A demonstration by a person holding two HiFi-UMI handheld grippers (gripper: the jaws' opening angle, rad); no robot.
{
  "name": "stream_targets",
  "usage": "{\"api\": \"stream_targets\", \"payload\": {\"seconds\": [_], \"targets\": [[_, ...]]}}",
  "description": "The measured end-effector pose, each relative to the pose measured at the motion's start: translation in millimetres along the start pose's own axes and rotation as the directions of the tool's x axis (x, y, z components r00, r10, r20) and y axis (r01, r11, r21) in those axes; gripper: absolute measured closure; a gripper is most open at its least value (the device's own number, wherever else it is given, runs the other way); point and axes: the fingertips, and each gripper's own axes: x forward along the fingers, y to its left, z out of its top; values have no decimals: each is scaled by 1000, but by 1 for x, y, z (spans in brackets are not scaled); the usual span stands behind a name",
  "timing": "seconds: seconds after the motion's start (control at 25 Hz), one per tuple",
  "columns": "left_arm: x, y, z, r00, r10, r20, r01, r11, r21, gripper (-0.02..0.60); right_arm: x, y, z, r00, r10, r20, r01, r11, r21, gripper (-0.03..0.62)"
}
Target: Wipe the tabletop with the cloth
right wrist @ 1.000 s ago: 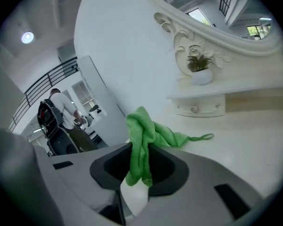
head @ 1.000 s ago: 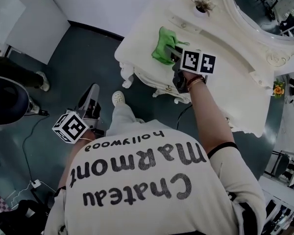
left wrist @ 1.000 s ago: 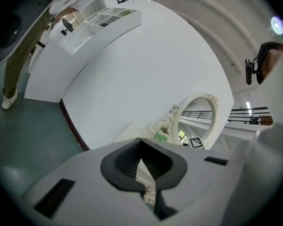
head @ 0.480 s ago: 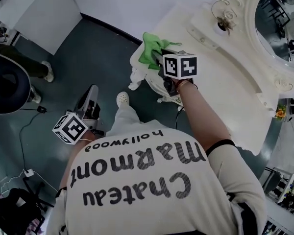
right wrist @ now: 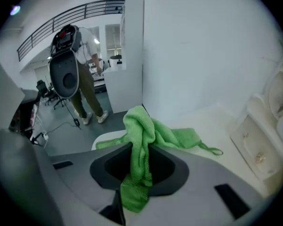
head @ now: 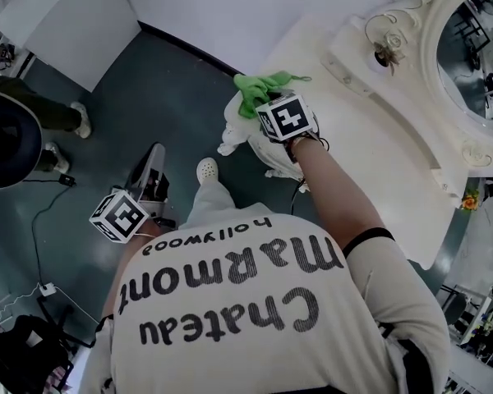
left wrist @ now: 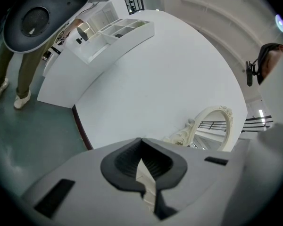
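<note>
At the near corner of the cream-white carved dressing-table top (head: 357, 134), toward 12 o'clock in the head view, lies the crumpled bright green terry cloth (head: 259, 87). It rests on the surface right at the rounded edge, with a thin loop trailing toward 3 o'clock. The right gripper (head: 267, 105) reaches out over that corner, its marker cube just at 5 o'clock of the cloth. In the right gripper view its jaws are clenched on a bunched fold of the cloth (right wrist: 140, 126). The fabric passes down between the dark pads of the right gripper (right wrist: 139, 166), and the free part spreads onto the tabletop (right wrist: 217, 124) toward 2 o'clock.

The left gripper (head: 152, 167) hangs low beside the person's leg at 8 o'clock, well apart from the table, over the dark grey-green floor (head: 148, 89). In the left gripper view its jaws are pressed together with nothing gripped between them (left wrist: 144, 166).

An oval mirror in an ornate cream frame (head: 431, 72) stands on the table at 2 o'clock. A dark round-backed office chair (head: 4, 150) sits at 9 o'clock.
</note>
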Motion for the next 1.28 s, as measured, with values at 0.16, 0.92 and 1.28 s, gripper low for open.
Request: {"api": "stream_targets", "payload": {"seconds": [0.16, 0.92, 1.28], "targets": [[2, -1, -4, 1000, -2, -17, 2, 1000, -9, 574, -4, -15, -8, 998, 17, 54, -25, 988, 154, 490], [0, -36, -39, 994, -65, -84, 66, 998, 3, 574, -66, -42, -84, 993, -104, 60, 89, 971, 222, 490], [11, -70, -74, 980, -120, -161, 126, 992, 26, 574, -113, -62, -142, 982, -181, 62, 154, 941, 301, 490]]}}
